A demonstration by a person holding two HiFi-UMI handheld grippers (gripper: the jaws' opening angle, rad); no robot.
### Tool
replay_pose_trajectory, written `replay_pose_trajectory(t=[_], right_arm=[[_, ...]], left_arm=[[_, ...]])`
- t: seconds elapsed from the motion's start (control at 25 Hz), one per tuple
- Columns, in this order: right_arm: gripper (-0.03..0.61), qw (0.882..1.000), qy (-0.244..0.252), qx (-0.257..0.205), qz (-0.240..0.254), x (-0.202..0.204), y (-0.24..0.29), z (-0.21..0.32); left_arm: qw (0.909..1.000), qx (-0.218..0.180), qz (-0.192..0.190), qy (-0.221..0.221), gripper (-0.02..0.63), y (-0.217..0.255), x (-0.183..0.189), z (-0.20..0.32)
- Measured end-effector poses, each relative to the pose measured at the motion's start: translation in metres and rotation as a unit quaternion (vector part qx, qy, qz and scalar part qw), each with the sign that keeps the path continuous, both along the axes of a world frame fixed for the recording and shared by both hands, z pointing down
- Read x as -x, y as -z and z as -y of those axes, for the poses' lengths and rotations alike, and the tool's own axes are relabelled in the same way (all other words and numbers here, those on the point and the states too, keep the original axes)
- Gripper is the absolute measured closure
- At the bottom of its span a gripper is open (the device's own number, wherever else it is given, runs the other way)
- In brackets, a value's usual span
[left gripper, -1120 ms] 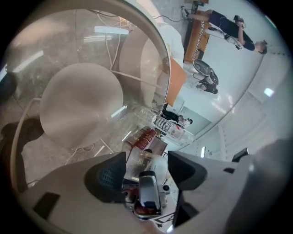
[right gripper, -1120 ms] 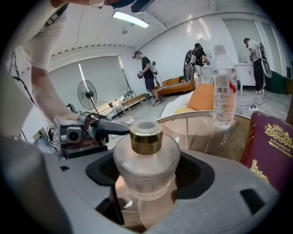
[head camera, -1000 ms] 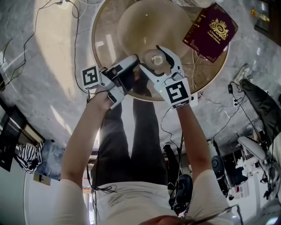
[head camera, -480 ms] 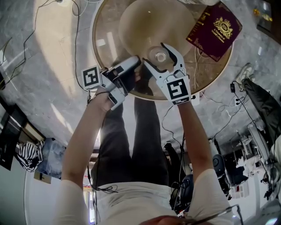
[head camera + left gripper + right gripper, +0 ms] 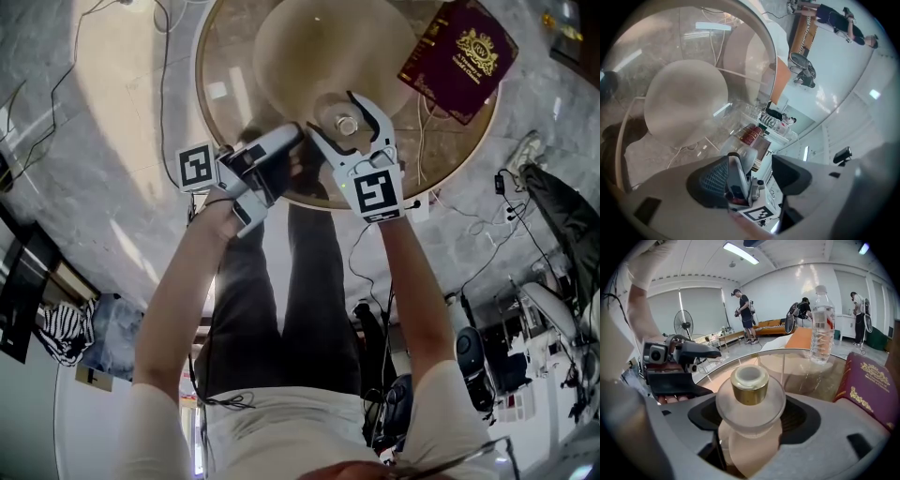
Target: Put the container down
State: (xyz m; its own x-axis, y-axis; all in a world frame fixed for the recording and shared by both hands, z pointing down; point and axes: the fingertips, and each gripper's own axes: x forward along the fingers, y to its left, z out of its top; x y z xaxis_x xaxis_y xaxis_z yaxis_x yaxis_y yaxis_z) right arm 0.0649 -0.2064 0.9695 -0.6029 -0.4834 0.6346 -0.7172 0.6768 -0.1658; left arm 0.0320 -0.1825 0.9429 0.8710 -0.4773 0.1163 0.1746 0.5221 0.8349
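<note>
A frosted glass container (image 5: pixel 749 397) with a gold neck sits between the jaws of my right gripper (image 5: pixel 750 420), which is shut on its round body. In the head view the container (image 5: pixel 346 123) and right gripper (image 5: pixel 347 120) are over the near part of the round glass table (image 5: pixel 212 112). I cannot tell whether its base touches the glass. My left gripper (image 5: pixel 277 156) is just left of it at the table's near edge. It is open, with nothing between its jaws. In the left gripper view, the left gripper (image 5: pixel 754 174) points at the right gripper.
A maroon booklet with a gold crest (image 5: pixel 459 49) lies at the table's far right, close to the container. A clear water bottle (image 5: pixel 823 324) stands farther back on the glass. Cables (image 5: pixel 441 216) trail on the marble floor. People stand far off in the room.
The right gripper with the container has shifted a little farther over the table. The left gripper has barely moved.
</note>
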Motion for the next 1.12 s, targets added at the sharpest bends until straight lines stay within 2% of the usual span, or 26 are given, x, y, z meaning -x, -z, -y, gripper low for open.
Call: replay_pose_trajectory(t=[0.44, 0.64, 0.88, 1.12], right_arm=[[0.238, 1.0, 0.005, -0.002, -0.016, 0.001, -0.003, -0.006], [0.21, 1.0, -0.007, 0.007, -0.023, -0.003, -0.007, -0.01], [0.21, 1.0, -0.017, 0.004, -0.026, -0.011, 0.003, -0.016], [0.219, 0.999, -0.033, -0.002, -0.032, -0.016, 0.035, -0.019]], left_arm=[[0.9999, -0.012, -0.003, -0.008, 0.345, 0.007, -0.004, -0.004], [0.9998, -0.014, -0.004, -0.013, 0.345, 0.01, -0.003, -0.011], [0.9998, -0.013, -0.005, -0.014, 0.345, 0.013, -0.001, -0.018], [0.9992, -0.024, -0.01, -0.031, 0.345, 0.042, -0.002, -0.017]])
